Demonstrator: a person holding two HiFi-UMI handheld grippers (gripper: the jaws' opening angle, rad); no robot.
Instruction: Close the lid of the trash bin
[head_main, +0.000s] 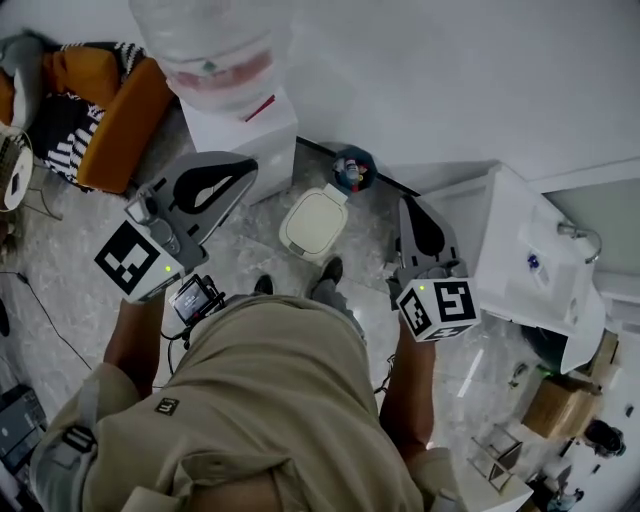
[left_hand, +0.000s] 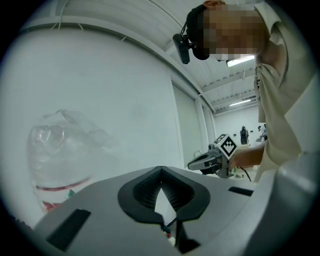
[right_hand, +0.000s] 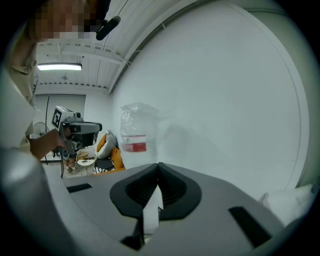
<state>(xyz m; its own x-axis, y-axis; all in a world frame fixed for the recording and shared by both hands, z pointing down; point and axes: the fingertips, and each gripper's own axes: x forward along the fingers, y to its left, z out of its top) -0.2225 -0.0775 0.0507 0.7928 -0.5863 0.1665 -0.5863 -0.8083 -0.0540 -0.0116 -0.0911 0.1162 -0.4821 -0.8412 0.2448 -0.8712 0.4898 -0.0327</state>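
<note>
upper left of head view: orange cushion (head_main: 120, 120) on the floor. left gripper (head_main: 247, 172) at left centre, jaws pointing toward upper right of frame. tips pressed together, nothing held. left gripper view (left_hand: 161, 171) confirms: tips meeting, only a thin sliver of gap behind them, nothing in it. clear water bottle (head_main: 205, 45) at top of head view, sitting on a white dispenser (head_main: 250, 130), just above the left gripper's jaws in frame.

trash bin (head_main: 298, 246) at frame centre on the floor, between the two grippers. white lid (head_main: 315, 220) lying flat down over it, touched by neither gripper. dark shoe (head_main: 330, 270) just below the bin in frame, close to its edge. blue container (head_main: 352, 168) just upper right of the bin, against the wall.

right gripper (head_main: 408, 204) right of centre, jaws pointing up in frame, closed tip to tip, empty. right gripper view (right_hand: 159, 167) same: tips together, nothing gripped, bottle and left gripper in the background. white cabinet (head_main: 520, 250) at right of head view, near the right gripper.
</note>
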